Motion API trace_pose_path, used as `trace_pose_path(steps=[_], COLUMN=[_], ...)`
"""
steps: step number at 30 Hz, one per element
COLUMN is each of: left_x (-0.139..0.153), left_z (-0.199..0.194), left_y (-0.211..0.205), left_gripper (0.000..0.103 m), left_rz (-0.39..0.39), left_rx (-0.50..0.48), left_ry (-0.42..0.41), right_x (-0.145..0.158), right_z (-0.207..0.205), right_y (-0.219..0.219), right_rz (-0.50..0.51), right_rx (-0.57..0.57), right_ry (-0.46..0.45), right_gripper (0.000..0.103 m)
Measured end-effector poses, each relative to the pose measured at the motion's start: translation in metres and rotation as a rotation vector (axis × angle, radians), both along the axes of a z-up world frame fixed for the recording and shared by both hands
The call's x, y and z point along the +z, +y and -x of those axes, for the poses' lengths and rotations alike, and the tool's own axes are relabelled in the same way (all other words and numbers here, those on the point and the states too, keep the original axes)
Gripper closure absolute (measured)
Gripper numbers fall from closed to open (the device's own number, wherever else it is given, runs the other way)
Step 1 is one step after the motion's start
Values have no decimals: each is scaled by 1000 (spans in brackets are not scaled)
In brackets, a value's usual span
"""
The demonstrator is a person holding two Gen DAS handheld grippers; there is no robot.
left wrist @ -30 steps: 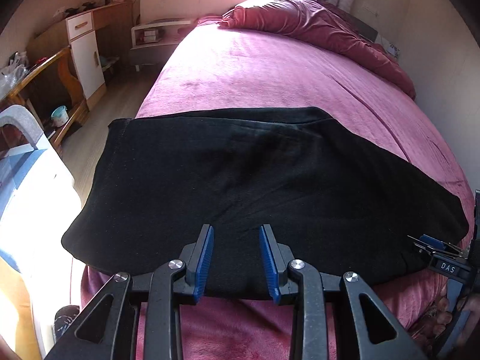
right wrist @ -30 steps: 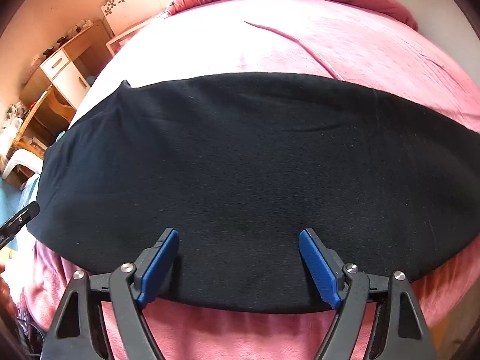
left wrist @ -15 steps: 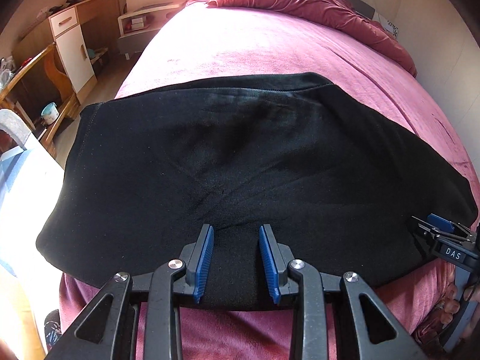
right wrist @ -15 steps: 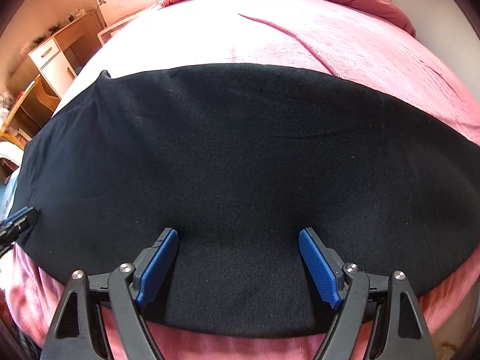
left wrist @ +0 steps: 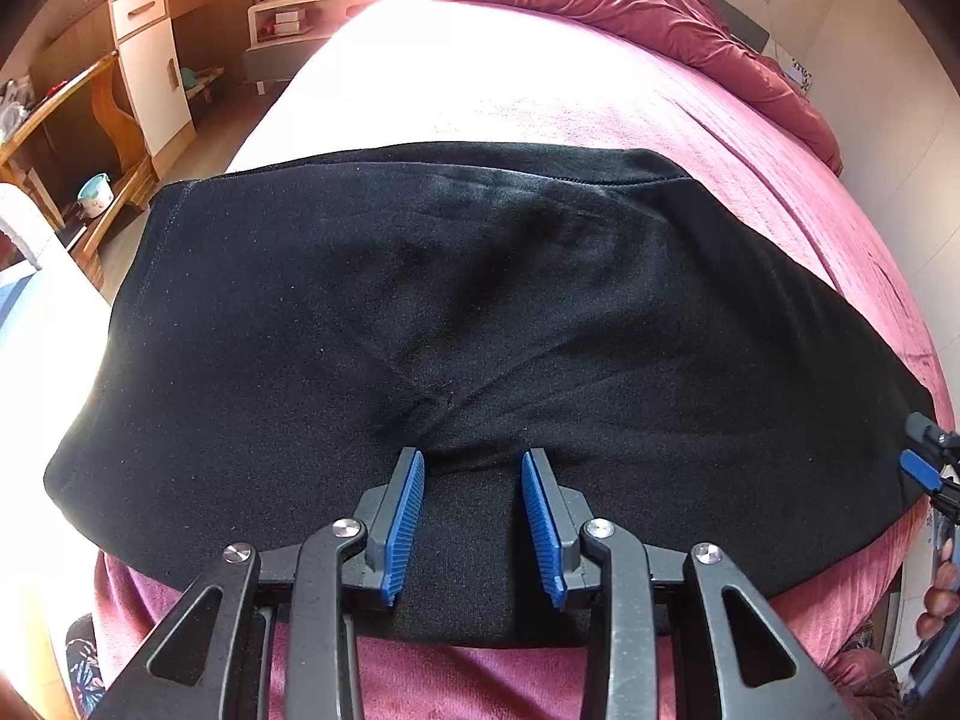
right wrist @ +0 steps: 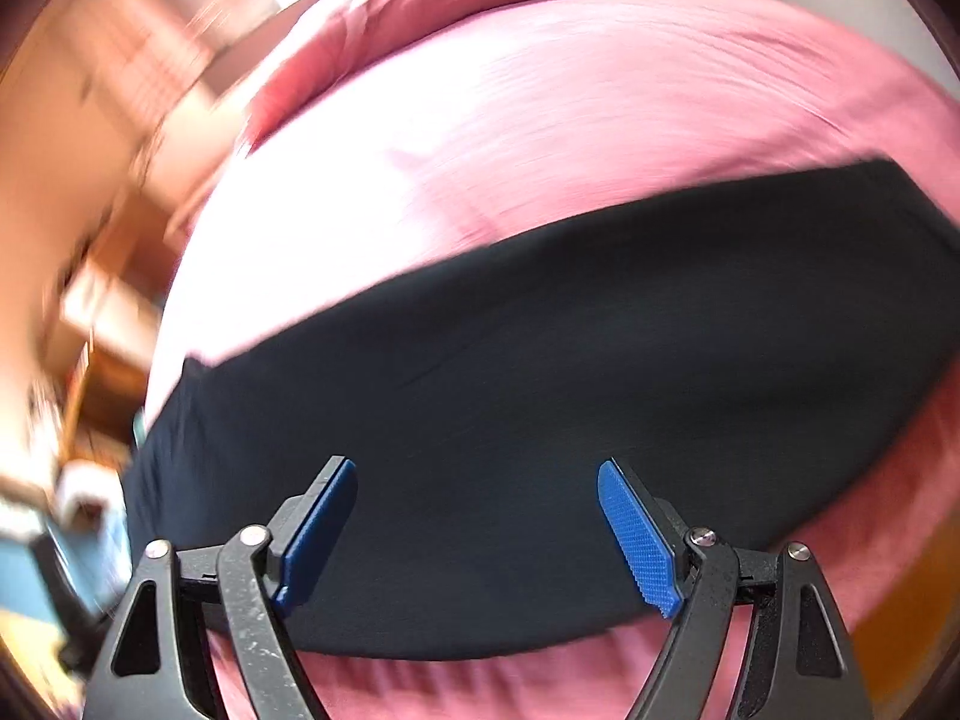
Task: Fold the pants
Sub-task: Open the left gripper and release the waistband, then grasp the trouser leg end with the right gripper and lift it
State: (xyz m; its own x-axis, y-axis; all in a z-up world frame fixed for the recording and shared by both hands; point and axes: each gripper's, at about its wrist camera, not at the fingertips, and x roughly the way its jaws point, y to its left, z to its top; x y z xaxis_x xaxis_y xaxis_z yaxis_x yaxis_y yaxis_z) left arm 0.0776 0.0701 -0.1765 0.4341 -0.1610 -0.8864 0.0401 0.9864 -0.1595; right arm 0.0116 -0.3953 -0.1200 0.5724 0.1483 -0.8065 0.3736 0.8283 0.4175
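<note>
Left wrist view shows the black pants (left wrist: 480, 312) spread flat across the near end of a bed (left wrist: 540, 96) with a pink cover. The left gripper (left wrist: 474, 516) points steeply down over their near edge, its jaws opening, cloth below the blue pads (left wrist: 405, 525) but not pinched. The right gripper (right wrist: 480, 534) hangs wide apart above the same cloth, empty, in a blurred, tilted frame. A red quilt (left wrist: 648, 18) is bunched at the far end. A wooden desk (left wrist: 78, 102) holds a teal cup (left wrist: 95, 192) on a low shelf.
</note>
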Motion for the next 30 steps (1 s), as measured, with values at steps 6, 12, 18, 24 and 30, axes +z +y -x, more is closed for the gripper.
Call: trace_pose_path(steps=[6,12,18,24,30], left_x=[-2,-1,0,1,2], left_z=[-2,-1,-6,-10,-18], left_y=[-2,-10,-9,-11,-18], left_gripper=[61,57,49,47,41], left_rz=[-3,17,46,51,37], left_rx=[-8,3,5,16,12], left_ry=[-3,7,21,37,56], right_x=[1,-25,-55,-77,-70], right_z=[70,130,140,133,111], right_y=[-110,-187,-225,-233,-246], right_rz=[-136,-328,-484,-532,-494], right_rx=[-318,-587,-691,-732,-721], right_ry=[-49,-129,-191,-221,-207], right_gripper=[35,37,52,61,82])
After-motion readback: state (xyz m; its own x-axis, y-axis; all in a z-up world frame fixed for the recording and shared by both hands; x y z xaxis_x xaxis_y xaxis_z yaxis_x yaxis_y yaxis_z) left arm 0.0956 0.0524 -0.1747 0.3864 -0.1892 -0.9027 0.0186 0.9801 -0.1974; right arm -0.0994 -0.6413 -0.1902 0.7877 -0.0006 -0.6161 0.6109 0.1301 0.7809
